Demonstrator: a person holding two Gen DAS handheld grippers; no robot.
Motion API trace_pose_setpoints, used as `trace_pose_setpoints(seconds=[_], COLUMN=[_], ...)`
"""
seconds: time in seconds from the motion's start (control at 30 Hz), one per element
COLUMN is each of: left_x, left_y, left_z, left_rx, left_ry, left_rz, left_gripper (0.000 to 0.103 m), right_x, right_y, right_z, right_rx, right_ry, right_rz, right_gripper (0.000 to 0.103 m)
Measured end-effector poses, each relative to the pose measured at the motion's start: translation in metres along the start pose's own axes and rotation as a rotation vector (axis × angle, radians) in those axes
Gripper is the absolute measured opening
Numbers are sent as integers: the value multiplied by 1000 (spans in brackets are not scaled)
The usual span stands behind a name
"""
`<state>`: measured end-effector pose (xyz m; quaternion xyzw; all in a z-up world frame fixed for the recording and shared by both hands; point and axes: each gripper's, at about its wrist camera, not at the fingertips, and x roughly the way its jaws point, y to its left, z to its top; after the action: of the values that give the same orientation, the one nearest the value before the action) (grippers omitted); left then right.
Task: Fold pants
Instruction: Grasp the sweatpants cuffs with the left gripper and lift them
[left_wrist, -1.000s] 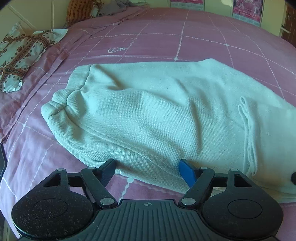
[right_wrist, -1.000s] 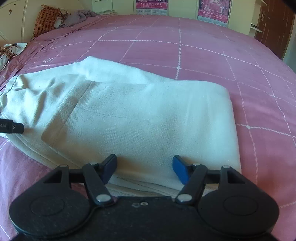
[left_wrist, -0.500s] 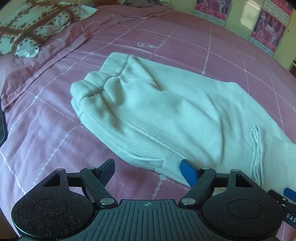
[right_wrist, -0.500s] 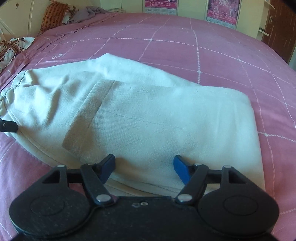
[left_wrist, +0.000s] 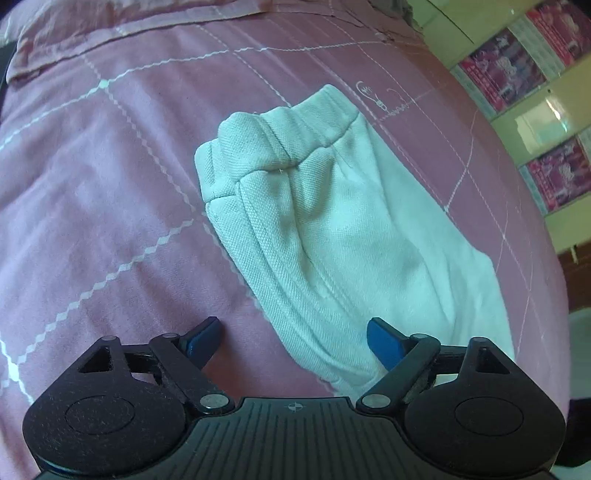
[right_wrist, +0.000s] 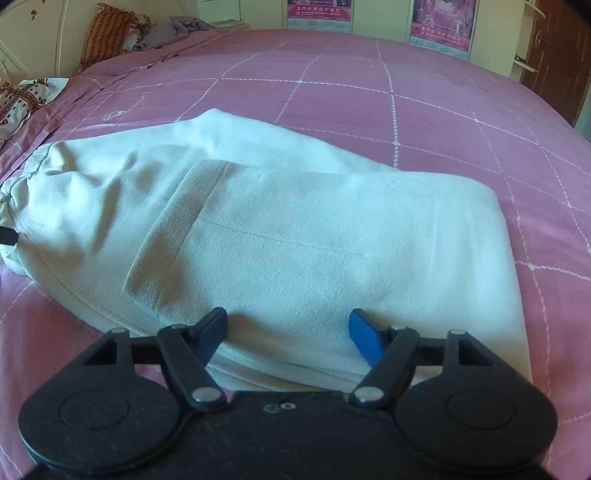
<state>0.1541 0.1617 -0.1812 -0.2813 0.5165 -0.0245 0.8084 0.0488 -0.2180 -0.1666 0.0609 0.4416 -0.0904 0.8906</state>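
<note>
Pale grey-white pants (right_wrist: 295, 236) lie folded over on a pink bedspread (right_wrist: 406, 85). In the left wrist view the pants (left_wrist: 332, 229) run away from me, with the bunched elastic waistband (left_wrist: 280, 136) at the far end. My left gripper (left_wrist: 295, 334) is open and empty, over the pants' near edge. My right gripper (right_wrist: 288, 332) is open and empty, its jaws spread over the near edge of the folded top layer. The tip of the left gripper (right_wrist: 7, 236) shows at the waistband end.
A patterned cloth (right_wrist: 22, 99) lies at the bed's left edge. An orange pillow (right_wrist: 107, 33) and grey clothes (right_wrist: 177, 29) sit at the bed's far end. Posters (right_wrist: 439, 22) hang on the wall behind. A dark door (right_wrist: 554, 48) stands at right.
My left gripper has swung left and turned, so the waistband end now lies straight ahead. My right gripper has shifted slightly. Both stay open. The pants have not moved.
</note>
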Motion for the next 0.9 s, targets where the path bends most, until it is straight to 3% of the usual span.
trace_pose_setpoints(seconds=[0.07,0.17,0.2,0.27,0.43,0.5,0.6,0.63,0.67,0.73,0.83,0.9], left_x=[6,14,17,29,61,72,79,81,80,73,45,28], left_y=[7,8,6,7,26,25,11,8,6,-1,-23,-55], left_z=[4,9,11,17,22,20,20,21,21,22,27,28], left_rx=[-70,-117,-127,-169,-347,-361,-333,-340,-345,-313,-169,-16], left_ry=[-1,-18,-25,-4,-17,-35,-47,-46,-49,-67,-127,-187], left_rz=[-48,-87,-107,-142,-306,-325,-305,-297,-293,-303,-263,-246], left_gripper=[96,94,76,55,51,51,49,45,27,20,18,18], right_x=[0,1,2,2,4,4,5,6,6,5,4,0], right_y=[0,0,0,0,0,0,-1,0,0,1,2,0], right_z=[0,0,0,0,0,0,0,0,0,1,5,10], right_rx=[1,0,-1,-3,0,0,1,3,3,5,-6,-6], right_ry=[-1,-2,-2,-2,-2,-5,-10,-11,-11,-9,4,-5], right_rz=[-1,-3,-2,-2,-2,0,2,0,-4,-7,-8,-11], right_gripper=[75,76,77,79,81,82,83,83,83,83,82,72])
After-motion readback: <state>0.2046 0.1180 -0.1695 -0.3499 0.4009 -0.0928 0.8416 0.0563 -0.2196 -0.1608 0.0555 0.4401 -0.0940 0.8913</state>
